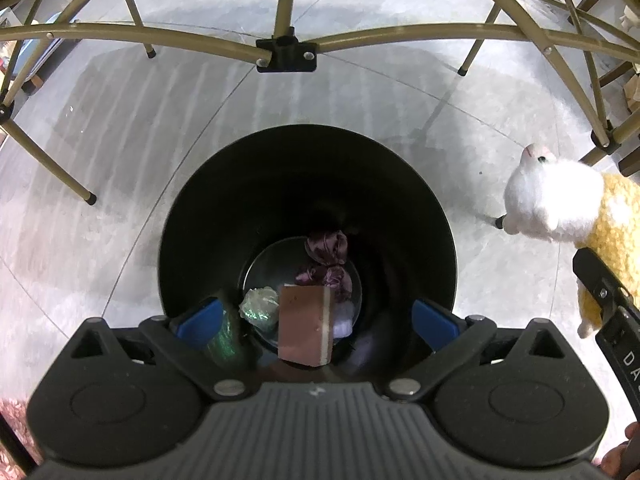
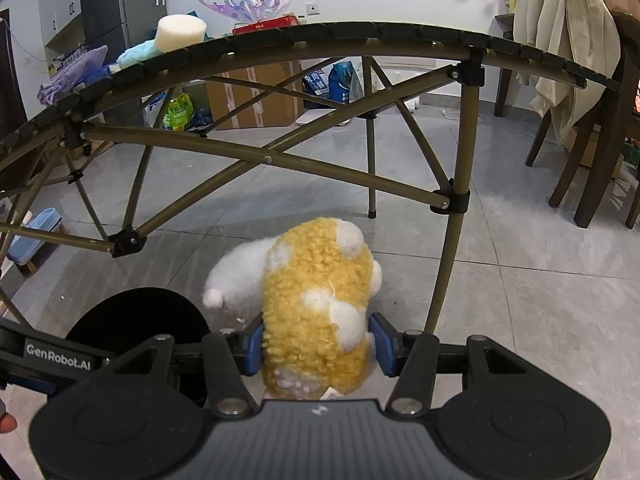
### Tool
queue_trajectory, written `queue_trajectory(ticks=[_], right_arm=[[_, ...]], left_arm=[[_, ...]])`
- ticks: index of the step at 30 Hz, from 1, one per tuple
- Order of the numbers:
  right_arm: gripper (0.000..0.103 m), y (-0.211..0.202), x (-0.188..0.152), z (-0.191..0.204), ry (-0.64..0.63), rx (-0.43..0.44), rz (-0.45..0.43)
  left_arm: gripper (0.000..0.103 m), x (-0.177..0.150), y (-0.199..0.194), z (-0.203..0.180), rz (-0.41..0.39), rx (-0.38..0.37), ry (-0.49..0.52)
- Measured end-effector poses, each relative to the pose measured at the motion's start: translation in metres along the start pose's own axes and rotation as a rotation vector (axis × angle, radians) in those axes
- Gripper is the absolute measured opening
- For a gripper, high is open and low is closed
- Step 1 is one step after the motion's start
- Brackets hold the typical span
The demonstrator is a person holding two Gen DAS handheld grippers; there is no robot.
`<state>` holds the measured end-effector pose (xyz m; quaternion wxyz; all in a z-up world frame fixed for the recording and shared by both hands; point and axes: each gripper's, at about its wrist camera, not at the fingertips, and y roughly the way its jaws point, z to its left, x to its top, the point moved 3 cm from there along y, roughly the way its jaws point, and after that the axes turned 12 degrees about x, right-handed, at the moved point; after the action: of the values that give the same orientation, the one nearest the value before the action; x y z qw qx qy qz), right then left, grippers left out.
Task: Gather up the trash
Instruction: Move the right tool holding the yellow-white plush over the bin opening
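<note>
My left gripper (image 1: 316, 322) hangs open above the mouth of a black round bin (image 1: 224, 200), pointing steeply down into it. At the bin's bottom lie a brown block with a pale edge (image 1: 304, 324), a crumpled purple cloth (image 1: 328, 260) and a greenish wrapper (image 1: 260, 304). Nothing sits between the blue pads (image 1: 200, 322). My right gripper (image 2: 318, 344) is shut on a yellow and white plush toy (image 2: 316, 292), held off the floor just right of the bin (image 2: 136, 320). The toy (image 1: 560, 208) also shows at the right edge of the left wrist view.
A folding table with an olive metal frame (image 2: 264, 158) stands over the tiled floor behind the bin; a white foam cylinder (image 2: 180, 32) and cloths lie on top. Wooden chair (image 2: 592, 140) with a cream jacket at right. Cardboard boxes (image 2: 256, 96) and bags behind.
</note>
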<state>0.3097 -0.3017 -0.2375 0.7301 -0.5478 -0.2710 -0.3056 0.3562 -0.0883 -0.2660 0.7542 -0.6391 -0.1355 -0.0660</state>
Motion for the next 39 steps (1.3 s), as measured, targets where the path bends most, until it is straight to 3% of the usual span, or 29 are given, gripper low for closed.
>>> queue_trajectory(ticks=[21, 39], right_arm=[[0.052, -0.018, -0.007, 0.026, 0.014, 0.024, 0.109], [0.052, -0.014, -0.016, 0.061, -0.023, 0.056, 0.200]], left_arm=[[0.103, 0.001, -0.015, 0.047, -0.050, 0.017, -0.033], [0.103, -0.005, -0.018, 0.122, -0.057, 0.039, -0.139]])
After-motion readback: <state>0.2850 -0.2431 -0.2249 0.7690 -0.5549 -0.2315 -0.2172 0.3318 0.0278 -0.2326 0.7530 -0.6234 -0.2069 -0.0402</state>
